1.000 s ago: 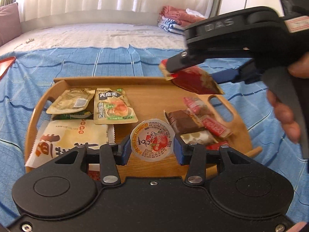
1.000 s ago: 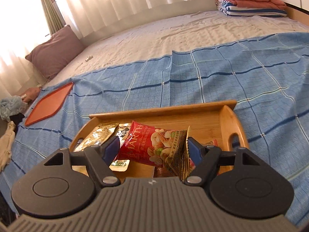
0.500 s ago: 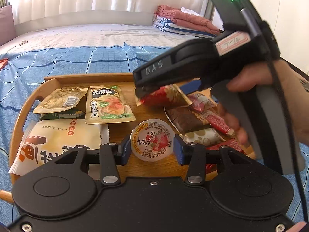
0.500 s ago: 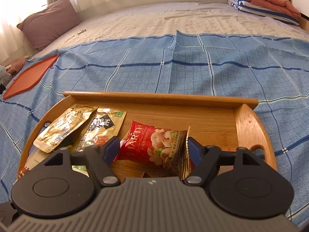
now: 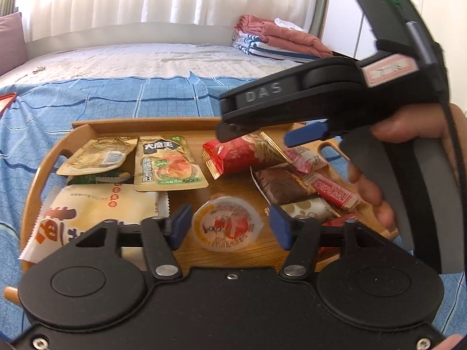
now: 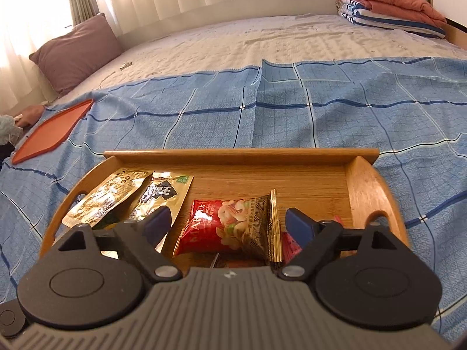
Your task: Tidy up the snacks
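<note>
A wooden tray (image 5: 146, 125) on the blue bed cover holds several snack packets. My left gripper (image 5: 229, 227) is open, its pads apart from the round jelly cup (image 5: 227, 227) that lies on the tray between them. My right gripper (image 6: 226, 227) is open, and the red nut packet (image 6: 230, 229) lies on the tray between its pads. In the left wrist view the right gripper (image 5: 271, 134) hangs just over the red nut packet (image 5: 242, 157). A green-and-gold packet (image 5: 166, 163), a gold packet (image 5: 99, 157) and a large white bag (image 5: 96, 210) lie at the tray's left.
Brown and red wrapped bars (image 5: 294, 180) are piled at the tray's right by its handle. An orange lid (image 6: 49, 134) lies on the cover to the far left. A purple pillow (image 6: 76, 49) and folded towels (image 6: 391, 5) sit at the bed's far side.
Both grippers have opened. The jelly cup and the red nut packet were let go and now lie on the tray. The right gripper came down over the tray.
</note>
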The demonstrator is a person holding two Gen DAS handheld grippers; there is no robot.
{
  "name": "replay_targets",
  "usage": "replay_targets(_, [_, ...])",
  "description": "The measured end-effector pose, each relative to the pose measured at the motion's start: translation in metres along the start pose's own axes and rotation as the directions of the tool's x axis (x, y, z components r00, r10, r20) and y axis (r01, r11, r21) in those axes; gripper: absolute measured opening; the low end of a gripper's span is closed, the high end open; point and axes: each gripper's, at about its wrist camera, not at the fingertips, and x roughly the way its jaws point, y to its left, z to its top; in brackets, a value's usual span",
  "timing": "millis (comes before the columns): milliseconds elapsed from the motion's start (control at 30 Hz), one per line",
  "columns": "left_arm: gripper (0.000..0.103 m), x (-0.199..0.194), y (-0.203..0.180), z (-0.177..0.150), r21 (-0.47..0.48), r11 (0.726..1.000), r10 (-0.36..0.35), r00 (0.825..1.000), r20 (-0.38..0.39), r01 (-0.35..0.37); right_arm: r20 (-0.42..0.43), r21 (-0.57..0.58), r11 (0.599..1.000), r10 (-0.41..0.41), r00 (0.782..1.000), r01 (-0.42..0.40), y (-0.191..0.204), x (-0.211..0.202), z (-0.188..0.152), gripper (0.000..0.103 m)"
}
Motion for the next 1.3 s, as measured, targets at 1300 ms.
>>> replay_targets(1300, [0.103,-0.193,-0.015,-0.031,0.029,0.993,0.111,0.991,0.073,-0.113,0.285,-0.080,0.996,-0.003,0.959,0.027,0.042,-0.229,-0.091,0.103])
